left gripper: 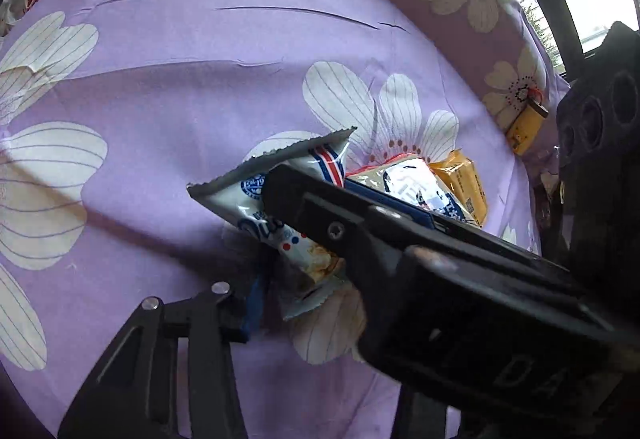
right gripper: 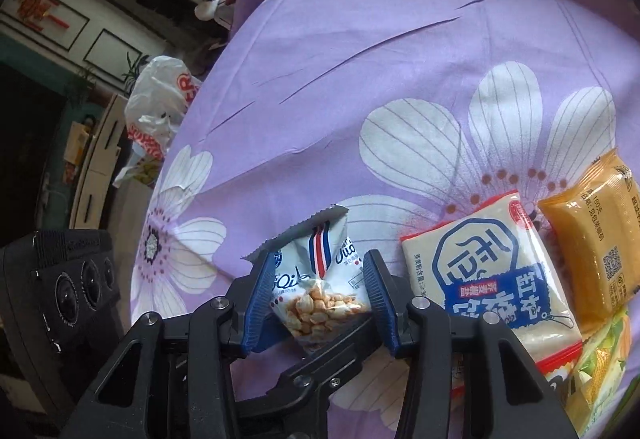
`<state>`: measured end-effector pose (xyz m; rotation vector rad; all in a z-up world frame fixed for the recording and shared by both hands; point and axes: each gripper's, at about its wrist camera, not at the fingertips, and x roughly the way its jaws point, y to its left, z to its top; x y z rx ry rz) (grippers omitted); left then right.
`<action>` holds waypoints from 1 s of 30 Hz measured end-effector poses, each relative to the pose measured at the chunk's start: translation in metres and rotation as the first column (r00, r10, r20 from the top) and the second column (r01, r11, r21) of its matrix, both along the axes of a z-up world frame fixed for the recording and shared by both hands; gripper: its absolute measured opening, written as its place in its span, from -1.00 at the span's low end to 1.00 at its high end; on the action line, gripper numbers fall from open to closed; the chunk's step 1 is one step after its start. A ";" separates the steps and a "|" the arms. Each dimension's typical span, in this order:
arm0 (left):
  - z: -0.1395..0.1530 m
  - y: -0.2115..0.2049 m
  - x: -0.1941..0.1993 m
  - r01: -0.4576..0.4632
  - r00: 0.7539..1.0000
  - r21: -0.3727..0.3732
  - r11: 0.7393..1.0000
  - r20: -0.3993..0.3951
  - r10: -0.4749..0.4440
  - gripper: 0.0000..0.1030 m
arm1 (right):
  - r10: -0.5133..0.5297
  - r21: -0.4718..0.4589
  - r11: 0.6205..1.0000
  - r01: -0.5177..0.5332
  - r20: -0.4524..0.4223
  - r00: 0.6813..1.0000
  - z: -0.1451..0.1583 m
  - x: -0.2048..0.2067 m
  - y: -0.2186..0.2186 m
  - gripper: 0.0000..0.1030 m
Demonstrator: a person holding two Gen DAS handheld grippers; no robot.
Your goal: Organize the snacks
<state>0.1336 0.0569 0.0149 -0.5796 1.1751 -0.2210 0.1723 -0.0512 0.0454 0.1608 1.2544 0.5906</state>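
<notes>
The right hand-held gripper (right gripper: 318, 299) pinches a white snack packet (right gripper: 320, 291) between its blue pads, low centre of frame on the purple floral cloth (right gripper: 360, 79). The left hand-held gripper (left gripper: 276, 279) appears to clamp the same packet, its far pad hidden. Beige (right gripper: 492, 271) and orange (right gripper: 592, 239) packets lie at right.

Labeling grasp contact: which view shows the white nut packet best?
Right wrist. The white nut packet sits unobstructed between both blue pads, clear window and nuts visible. In the left wrist view the packet is half hidden behind the right gripper's black finger.
</notes>
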 end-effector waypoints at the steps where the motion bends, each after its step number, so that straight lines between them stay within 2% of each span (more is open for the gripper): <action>1: 0.001 0.000 -0.001 0.003 1.000 -0.002 1.000 0.000 -0.003 -0.17 | 0.002 -0.001 1.000 -0.002 0.011 1.000 0.000 -0.002 0.000 -0.13; 7: 0.011 -0.009 -0.007 0.023 1.000 0.015 1.000 0.019 -0.024 -0.20 | -0.014 0.064 0.998 0.013 0.015 1.000 0.006 -0.010 -0.008 -0.26; 12: 0.040 -0.023 -0.025 0.061 0.990 0.035 0.998 0.123 -0.065 -0.20 | -0.042 0.091 0.995 0.032 0.115 0.992 0.038 -0.035 -0.023 -0.26; 17: 0.067 -0.045 -0.052 0.123 0.968 0.068 0.990 0.214 -0.134 -0.22 | -0.084 0.101 0.993 0.064 0.214 0.973 0.067 -0.068 -0.044 -0.26; 23: 0.071 -0.090 -0.083 0.240 0.932 0.138 0.961 0.243 -0.268 -0.23 | -0.167 0.134 0.982 0.134 0.276 0.946 0.073 -0.115 -0.083 -0.26; 30: 0.057 -0.137 -0.102 0.362 0.890 0.182 0.914 0.224 -0.397 -0.22 | -0.293 0.168 0.952 0.255 0.266 0.918 0.059 -0.152 -0.135 -0.26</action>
